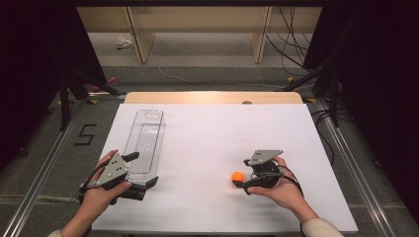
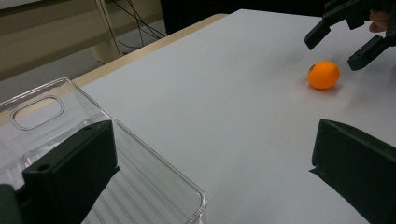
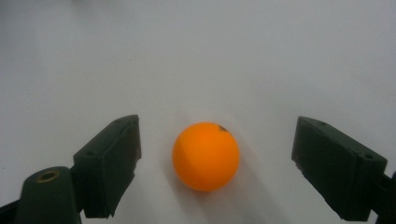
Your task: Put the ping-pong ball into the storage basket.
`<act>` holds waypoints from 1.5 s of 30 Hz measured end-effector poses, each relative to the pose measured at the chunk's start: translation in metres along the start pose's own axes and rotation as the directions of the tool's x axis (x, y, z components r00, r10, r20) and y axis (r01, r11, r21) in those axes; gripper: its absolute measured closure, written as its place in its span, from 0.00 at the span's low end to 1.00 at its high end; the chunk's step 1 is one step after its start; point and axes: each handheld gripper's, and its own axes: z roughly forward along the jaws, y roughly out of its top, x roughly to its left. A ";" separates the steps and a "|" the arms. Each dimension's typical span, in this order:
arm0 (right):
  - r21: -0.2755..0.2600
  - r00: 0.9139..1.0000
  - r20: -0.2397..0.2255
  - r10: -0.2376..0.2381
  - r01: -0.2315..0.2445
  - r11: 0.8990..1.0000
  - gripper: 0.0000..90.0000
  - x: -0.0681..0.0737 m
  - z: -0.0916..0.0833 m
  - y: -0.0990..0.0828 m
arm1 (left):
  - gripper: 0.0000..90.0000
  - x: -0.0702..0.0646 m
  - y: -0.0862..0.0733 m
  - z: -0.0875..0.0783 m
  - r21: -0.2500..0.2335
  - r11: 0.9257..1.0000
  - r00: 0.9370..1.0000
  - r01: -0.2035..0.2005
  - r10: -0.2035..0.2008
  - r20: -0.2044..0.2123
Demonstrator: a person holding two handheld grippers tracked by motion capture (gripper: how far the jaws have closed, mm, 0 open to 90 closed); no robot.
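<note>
An orange ball (image 3: pixel 206 156) lies on the white table (image 1: pixel 207 148), framed between the spread jaws of the right gripper (image 3: pixel 215 168), untouched. At nine o'clock from it, the left gripper (image 1: pixel 141 173), jaws likewise apart, straddles a clear plastic tray's (image 1: pixel 146 140) near corner.

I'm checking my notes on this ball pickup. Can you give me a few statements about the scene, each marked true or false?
1. The right gripper is open, with the orange ball between its jaws. True.
2. The ball lies inside the clear tray. False: it sits on the white table, apart from the tray.
3. The left gripper is by the tray's near end. True.
4. The left gripper is shut on the tray's rim. False: its jaws stand wide apart.
5. The right gripper has lifted the ball. False: the ball rests on the table.
</note>
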 end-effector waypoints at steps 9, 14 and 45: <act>0.047 1.000 -0.017 -0.011 0.012 0.999 0.20 -0.001 0.014 0.002 | 0.00 0.000 0.000 0.000 0.000 1.000 1.000 -0.001 0.001 -0.001; 0.063 1.000 -0.021 -0.008 0.010 0.998 0.20 -0.002 0.020 0.003 | 0.00 0.000 0.000 0.000 -0.003 1.000 1.000 0.001 -0.001 -0.001; 0.153 0.998 -0.061 0.001 0.008 0.988 0.53 -0.003 0.028 0.000 | 0.00 0.000 0.000 0.000 -0.001 1.000 1.000 -0.001 0.001 0.001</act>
